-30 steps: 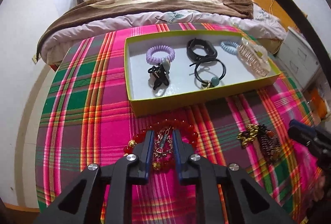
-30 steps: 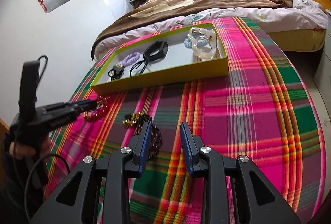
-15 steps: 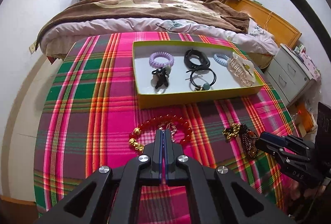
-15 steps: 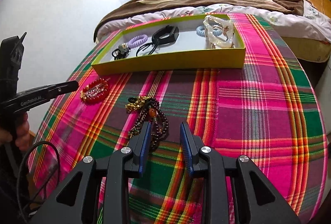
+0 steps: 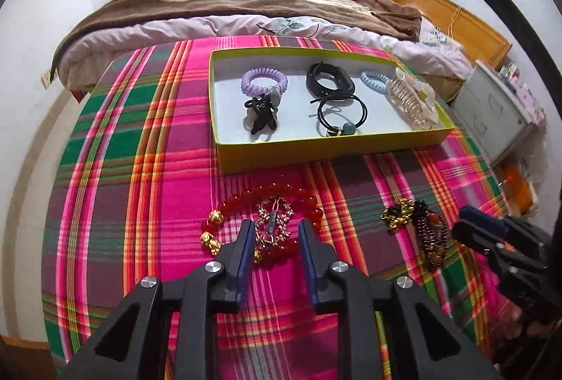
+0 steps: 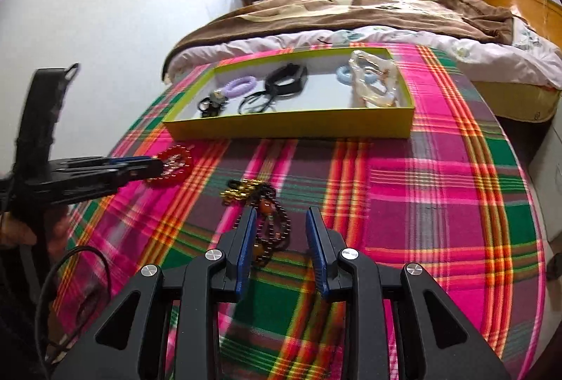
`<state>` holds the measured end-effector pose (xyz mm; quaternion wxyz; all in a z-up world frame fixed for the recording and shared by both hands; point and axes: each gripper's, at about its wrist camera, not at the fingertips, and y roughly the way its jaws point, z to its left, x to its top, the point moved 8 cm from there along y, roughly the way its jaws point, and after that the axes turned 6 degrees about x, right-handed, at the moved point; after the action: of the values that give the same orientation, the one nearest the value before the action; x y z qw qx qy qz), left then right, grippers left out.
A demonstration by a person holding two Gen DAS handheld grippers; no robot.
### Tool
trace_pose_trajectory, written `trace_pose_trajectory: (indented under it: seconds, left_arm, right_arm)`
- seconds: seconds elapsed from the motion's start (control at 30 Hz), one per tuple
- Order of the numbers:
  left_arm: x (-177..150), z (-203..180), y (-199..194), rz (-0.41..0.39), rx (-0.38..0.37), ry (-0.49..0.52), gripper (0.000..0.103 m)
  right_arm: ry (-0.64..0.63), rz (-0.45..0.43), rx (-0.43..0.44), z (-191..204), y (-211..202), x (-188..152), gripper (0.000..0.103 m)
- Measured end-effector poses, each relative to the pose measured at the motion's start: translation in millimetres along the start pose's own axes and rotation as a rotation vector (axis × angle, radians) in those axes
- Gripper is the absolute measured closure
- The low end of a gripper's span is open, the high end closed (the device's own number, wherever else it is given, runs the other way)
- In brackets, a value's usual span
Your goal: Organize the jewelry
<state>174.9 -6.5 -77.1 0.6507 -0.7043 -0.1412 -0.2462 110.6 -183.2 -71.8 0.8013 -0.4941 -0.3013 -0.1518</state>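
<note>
A red bead bracelet [image 5: 302, 197] with gold charms lies on the plaid cloth, a gold chain piece [image 5: 274, 222] inside its ring. My left gripper [image 5: 275, 232] is open, its fingers either side of the chain and over the bracelet's near part. It also shows in the right wrist view [image 6: 154, 165] at the bracelet [image 6: 174, 160]. A dark bead bracelet with gold beads [image 6: 270, 218] lies further right. My right gripper [image 6: 281, 225] is open around its near end and also shows in the left wrist view [image 5: 463, 222]. The yellow-green box [image 5: 330, 151] holds hair ties and a clear claw clip [image 5: 411, 99].
The plaid cloth [image 5: 140, 169] covers the table. A bed with a brown blanket [image 5: 246, 4] stands behind it. A white drawer unit [image 5: 498, 113] is at the right. A lilac coil tie [image 5: 263, 81] and black ties [image 5: 330, 81] lie in the box.
My left gripper was shut half a second ago and has opened, moving forward over the red bracelet. My right gripper has moved forward onto the dark bead bracelet.
</note>
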Motion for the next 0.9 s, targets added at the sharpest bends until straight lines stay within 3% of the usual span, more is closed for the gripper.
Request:
trace_pose_trajectory:
  seconds: [0.17, 0.5, 0.6, 0.63, 0.67, 0.7, 0.9]
  left_arm:
    - [3.0, -0.8, 9.4, 0.031, 0.031, 0.006, 0.078]
    - [6.3, -8.9, 21.2, 0.046, 0.088, 0.075, 0.077]
    - [6.1, -6.9, 20.4, 0.042, 0.074, 0.064, 0.078]
    - [6.4, -6.3, 19.4, 0.038, 0.070, 0.059, 0.078]
    - [7.2, -5.3, 18.2, 0.032, 0.068, 0.051, 0.078]
    - [8.0, -4.4, 16.2, 0.025, 0.066, 0.041, 0.078]
    - [13.6, 0.7, 1.5, -0.017, 0.049, 0.005, 0.078]
  right_arm:
    - [-0.042, 0.059, -0.003, 7.5, 14.0, -8.0, 0.073]
    - [-0.023, 0.067, 0.013, 6.8, 17.3, -8.1, 0.073]
    - [-0.014, 0.065, 0.023, 5.7, 17.3, -8.0, 0.073]
    - [-0.010, 0.064, 0.026, 5.5, 16.9, -7.9, 0.077]
    - [-0.007, 0.061, 0.036, 6.0, 16.4, -7.5, 0.088]
    - [-0.006, 0.057, 0.048, 7.0, 15.8, -6.9, 0.091]
    - [-0.020, 0.017, 0.049, 12.6, 6.6, -3.3, 0.092]
